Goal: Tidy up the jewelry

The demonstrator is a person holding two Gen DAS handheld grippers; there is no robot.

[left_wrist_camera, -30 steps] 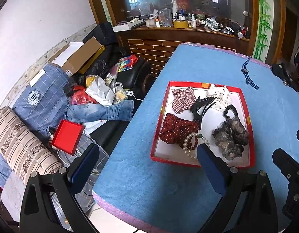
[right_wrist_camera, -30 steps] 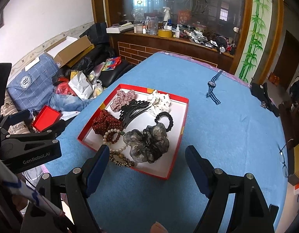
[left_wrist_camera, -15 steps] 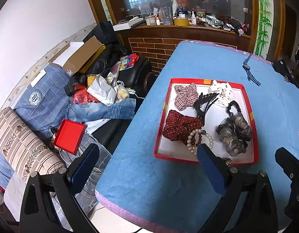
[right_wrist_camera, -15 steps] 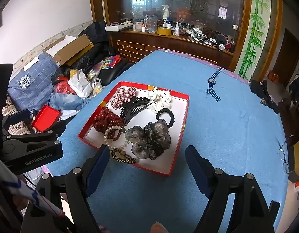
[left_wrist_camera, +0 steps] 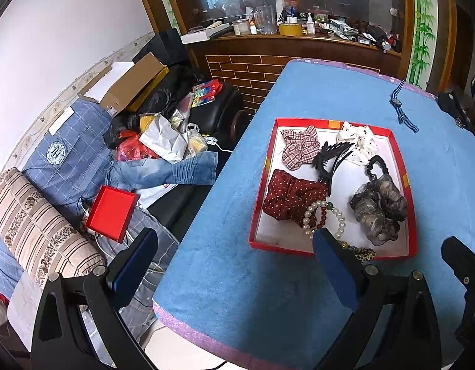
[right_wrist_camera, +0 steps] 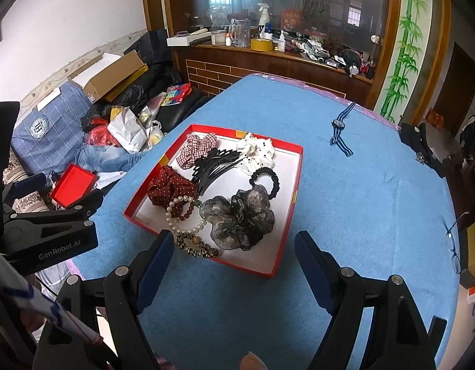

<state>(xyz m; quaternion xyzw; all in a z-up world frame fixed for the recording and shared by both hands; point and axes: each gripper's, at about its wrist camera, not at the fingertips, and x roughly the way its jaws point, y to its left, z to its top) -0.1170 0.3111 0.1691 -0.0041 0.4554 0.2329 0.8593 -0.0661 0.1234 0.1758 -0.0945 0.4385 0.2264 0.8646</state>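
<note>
Presently both the left gripper (left_wrist_camera: 234, 259) and right gripper (right_wrist_camera: 234, 262) hover wide open, holding nothing, just short of the red tray (right_wrist_camera: 287, 240) of hair ties.

Both grippers backed off; red tray (right_wrist_camera: 287, 215) now farther away.

A red tray (left_wrist_camera: 258, 212) of hair accessories sits on the blue table (left_wrist_camera: 225, 277), beyond spread jaws.

You can read "GenRobot.AI" in grey letters on the side of the left gripper (right_wrist_camera: 49, 231) in the right wrist view. The round crest on the blue checked bag (left_wrist_camera: 74, 154) is too small to read.
</note>
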